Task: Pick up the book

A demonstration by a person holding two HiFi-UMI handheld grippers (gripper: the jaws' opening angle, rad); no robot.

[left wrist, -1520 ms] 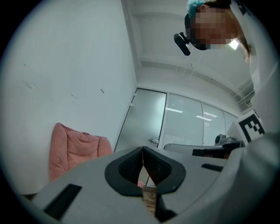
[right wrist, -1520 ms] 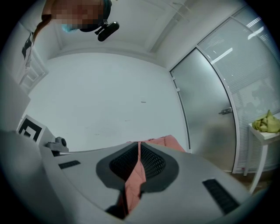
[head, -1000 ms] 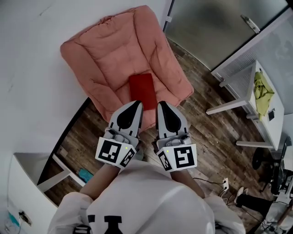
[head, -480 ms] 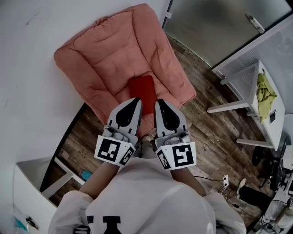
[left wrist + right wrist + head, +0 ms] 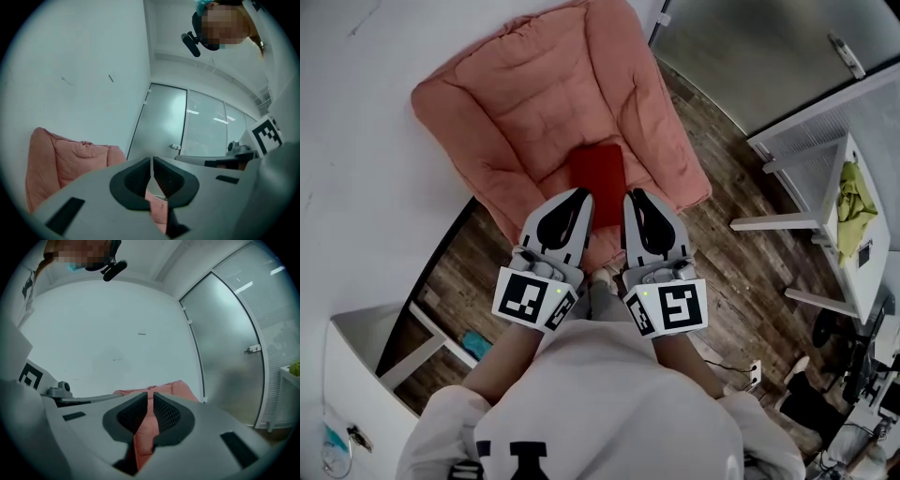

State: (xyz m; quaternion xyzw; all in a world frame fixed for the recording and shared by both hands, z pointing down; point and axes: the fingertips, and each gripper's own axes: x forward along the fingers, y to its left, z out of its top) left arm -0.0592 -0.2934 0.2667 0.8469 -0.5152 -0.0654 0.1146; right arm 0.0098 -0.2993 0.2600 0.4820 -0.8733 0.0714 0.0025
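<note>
Now the pink armchair [image 5: 534,103] fills the view, the red book [image 5: 598,169] flat on its seat. Above its near edge hang the left gripper [image 5: 581,194] and right gripper [image 5: 636,194], both pinched closed, empty. Approach stage, apparently; next, jaws must part around the book's edge.

A salmon-pink padded armchair [image 5: 534,94] is sitting against the white wall [image 5: 356,141] on a dark wood-plank floor [image 5: 741,281]. A frosted glass door [image 5: 750,47] is standing just beside the chair. At the right, a yellow-green cloth [image 5: 855,208] is lying on a white desk [image 5: 874,281]. A small teal object [image 5: 475,344] is lying on the floor near white furniture [image 5: 356,375] at the lower left.
</note>
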